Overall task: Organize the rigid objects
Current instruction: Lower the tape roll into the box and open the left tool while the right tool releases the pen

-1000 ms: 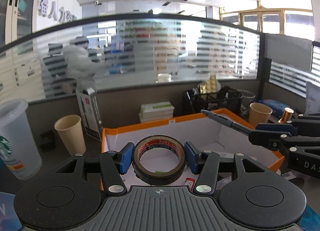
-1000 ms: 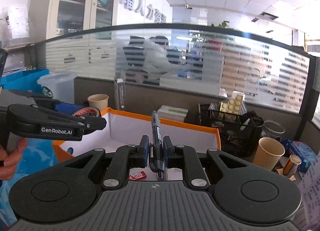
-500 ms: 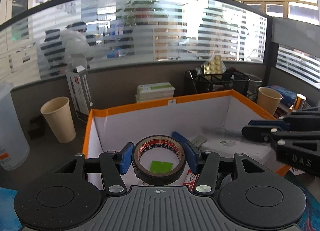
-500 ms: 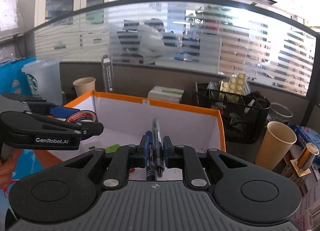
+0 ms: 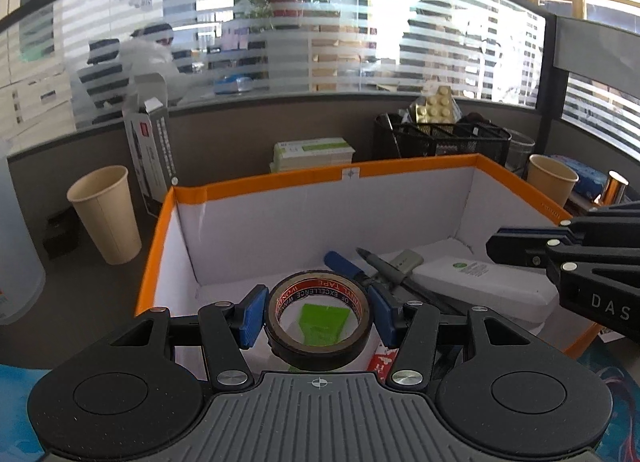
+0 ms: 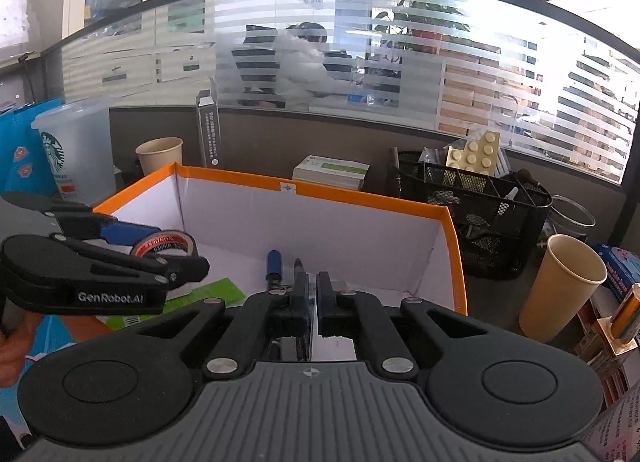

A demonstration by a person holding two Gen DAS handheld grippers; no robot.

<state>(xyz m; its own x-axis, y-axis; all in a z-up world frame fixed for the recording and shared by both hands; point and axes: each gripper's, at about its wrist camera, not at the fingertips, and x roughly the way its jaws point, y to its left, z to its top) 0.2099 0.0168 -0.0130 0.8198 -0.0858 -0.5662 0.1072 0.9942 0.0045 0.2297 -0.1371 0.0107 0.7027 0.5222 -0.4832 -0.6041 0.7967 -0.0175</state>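
Observation:
My left gripper (image 5: 318, 312) is shut on a black roll of vinyl tape (image 5: 319, 342) and holds it over the front left of the orange-rimmed white box (image 5: 348, 173). The tape also shows in the right wrist view (image 6: 164, 244). A dark marker (image 5: 384, 264) and a blue-capped pen (image 5: 342, 264) lie inside the box. My right gripper (image 6: 312, 294) hangs over the box with its pads nearly together and nothing between them; the marker tip (image 6: 298, 265) lies just beyond them. A green card (image 5: 322, 322) lies on the box floor.
A white flat case (image 5: 480, 282) lies in the box's right half. Paper cups (image 5: 106, 213) (image 6: 560, 286) stand left and right of the box. A black mesh organizer (image 6: 472, 213) stands behind it. A Starbucks cup (image 6: 74, 149) stands far left.
The marker has left my right gripper and now lies in the box. Both grippers have come down lower over the box. The left keeps its hold on the tape.

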